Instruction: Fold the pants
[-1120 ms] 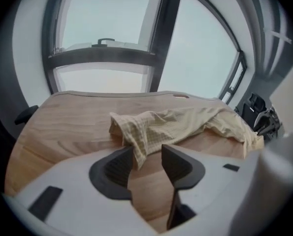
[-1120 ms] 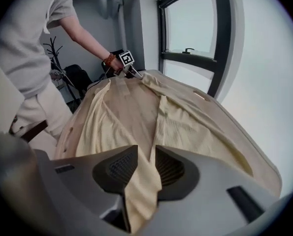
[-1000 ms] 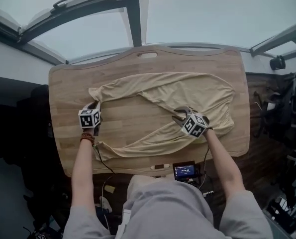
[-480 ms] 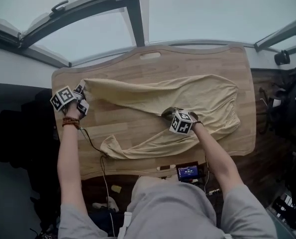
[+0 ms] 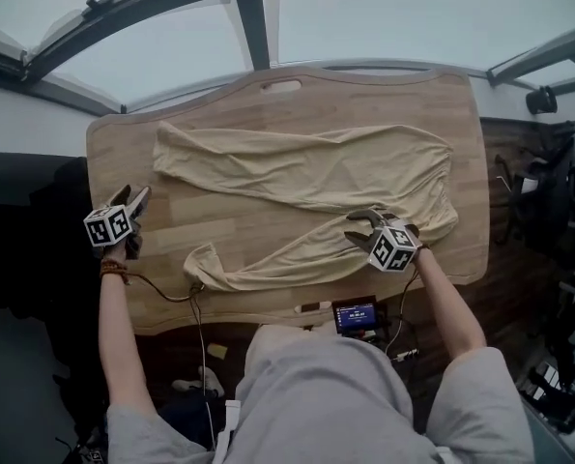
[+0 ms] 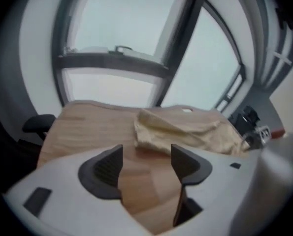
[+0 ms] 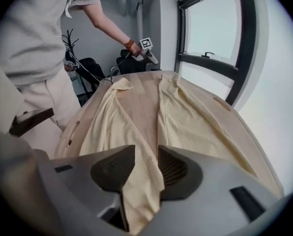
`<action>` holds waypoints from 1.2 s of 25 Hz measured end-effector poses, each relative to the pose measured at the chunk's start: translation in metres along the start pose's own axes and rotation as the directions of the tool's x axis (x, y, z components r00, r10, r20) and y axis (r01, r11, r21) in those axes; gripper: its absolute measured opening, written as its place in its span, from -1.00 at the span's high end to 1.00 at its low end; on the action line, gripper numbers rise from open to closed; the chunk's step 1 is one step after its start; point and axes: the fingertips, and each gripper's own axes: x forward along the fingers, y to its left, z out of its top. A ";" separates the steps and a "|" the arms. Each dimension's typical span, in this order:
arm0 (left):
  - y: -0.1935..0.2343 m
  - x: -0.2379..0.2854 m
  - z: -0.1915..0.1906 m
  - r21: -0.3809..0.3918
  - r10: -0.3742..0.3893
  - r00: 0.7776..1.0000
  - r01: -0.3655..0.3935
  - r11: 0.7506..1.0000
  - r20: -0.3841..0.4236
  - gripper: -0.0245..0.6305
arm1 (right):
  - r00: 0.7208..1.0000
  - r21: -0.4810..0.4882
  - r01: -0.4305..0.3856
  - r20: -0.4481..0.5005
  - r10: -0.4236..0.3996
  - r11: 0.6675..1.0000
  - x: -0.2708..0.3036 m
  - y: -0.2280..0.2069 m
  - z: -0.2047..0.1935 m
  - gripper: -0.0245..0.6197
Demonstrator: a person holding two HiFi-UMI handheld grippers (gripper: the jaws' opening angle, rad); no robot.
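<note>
The pants [image 5: 364,172] lie spread across the table [image 5: 239,228]

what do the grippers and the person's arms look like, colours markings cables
The left gripper and right gripper each have a pale grey body, dark ribbed pads and a white cube with black square markers. A thin dark cable trails from the left one. The person wears a grey short-sleeved shirt and a beaded bracelet on the left wrist.

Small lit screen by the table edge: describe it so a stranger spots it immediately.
Find the wooden table with the beige pants spread on it. Go to its near edge, before the person's lap: the screen shows just past the rim. It alone is dark and glowing.
</note>
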 end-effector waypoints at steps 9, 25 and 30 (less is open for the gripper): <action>-0.145 -0.015 -0.219 0.260 -0.262 0.831 0.427 0.866 -0.491 -0.03 | 0.957 0.066 -0.120 -0.258 0.133 0.991 -0.069 0.041 -0.127 0.41; -0.141 -0.032 -0.223 0.326 -0.113 0.930 0.234 0.916 -0.350 0.86 | 0.963 0.123 -0.045 -0.259 0.076 0.991 -0.117 0.035 -0.174 0.30; -0.125 -0.056 -0.190 0.268 -0.119 0.972 0.172 0.948 -0.201 0.86 | 0.958 0.097 -0.046 -0.276 0.072 0.994 -0.130 0.030 -0.179 0.29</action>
